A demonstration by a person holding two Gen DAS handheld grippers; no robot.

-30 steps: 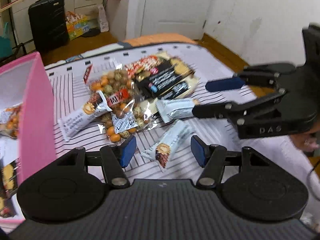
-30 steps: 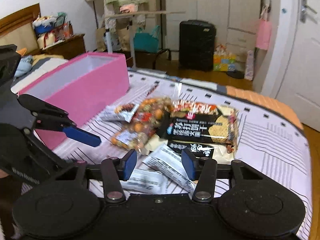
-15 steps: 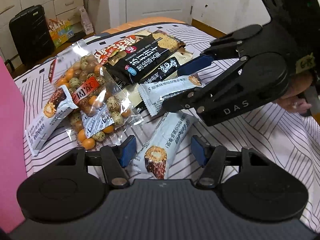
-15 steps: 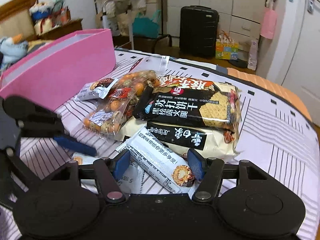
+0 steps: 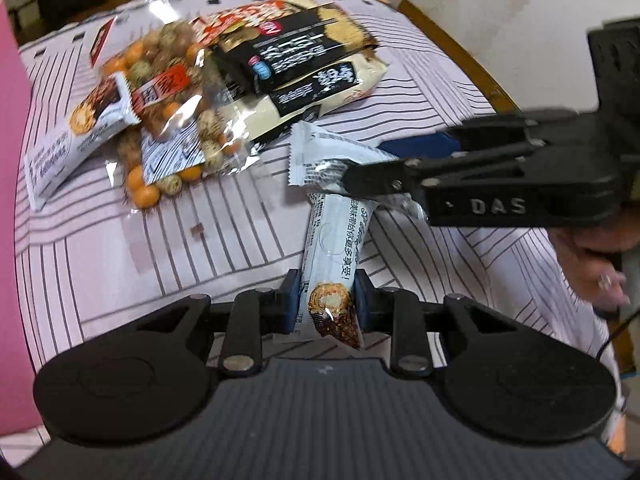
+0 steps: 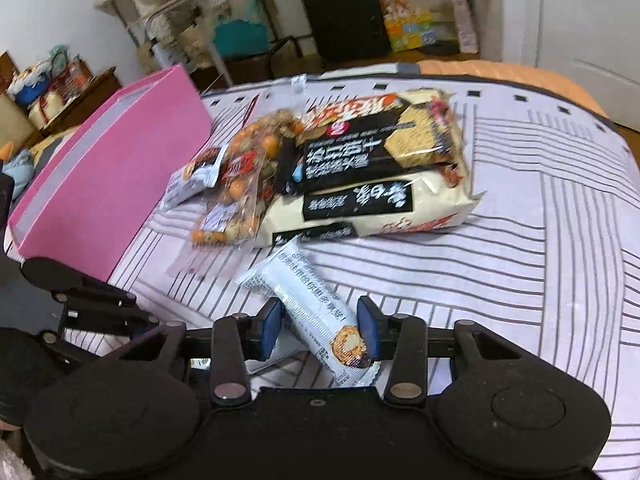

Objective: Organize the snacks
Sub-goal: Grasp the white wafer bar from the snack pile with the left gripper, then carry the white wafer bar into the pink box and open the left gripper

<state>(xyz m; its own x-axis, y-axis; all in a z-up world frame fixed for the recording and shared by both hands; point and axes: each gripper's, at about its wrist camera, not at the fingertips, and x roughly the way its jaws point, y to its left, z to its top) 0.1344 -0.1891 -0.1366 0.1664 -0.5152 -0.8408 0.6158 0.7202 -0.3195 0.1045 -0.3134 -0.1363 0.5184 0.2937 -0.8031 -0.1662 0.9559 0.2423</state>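
Observation:
My left gripper [image 5: 326, 300] is shut on a white snack bar [image 5: 334, 256], holding its near end. My right gripper [image 6: 320, 326] is closed around a second white snack bar [image 6: 312, 308], with the pads against its sides. In the left wrist view the right gripper [image 5: 400, 160] reaches in from the right and holds that second bar [image 5: 324, 156]. A pile lies beyond: a clear bag of coated nuts [image 5: 168, 100], a black cracker pack [image 6: 376, 148], a cream pack [image 6: 372, 204] and another white bar [image 5: 76, 132].
A pink box [image 6: 108, 184] stands to the left on the striped cloth [image 6: 520, 248]; its wall also shows at the left edge of the left wrist view [image 5: 12, 200]. A black suitcase [image 6: 344, 12] and shelves stand behind. The table's right edge [image 5: 460, 48] runs along a white wall.
Both grippers have gone from open to shut, each on a white snack bar. Both have moved closer to the cloth and the pile.

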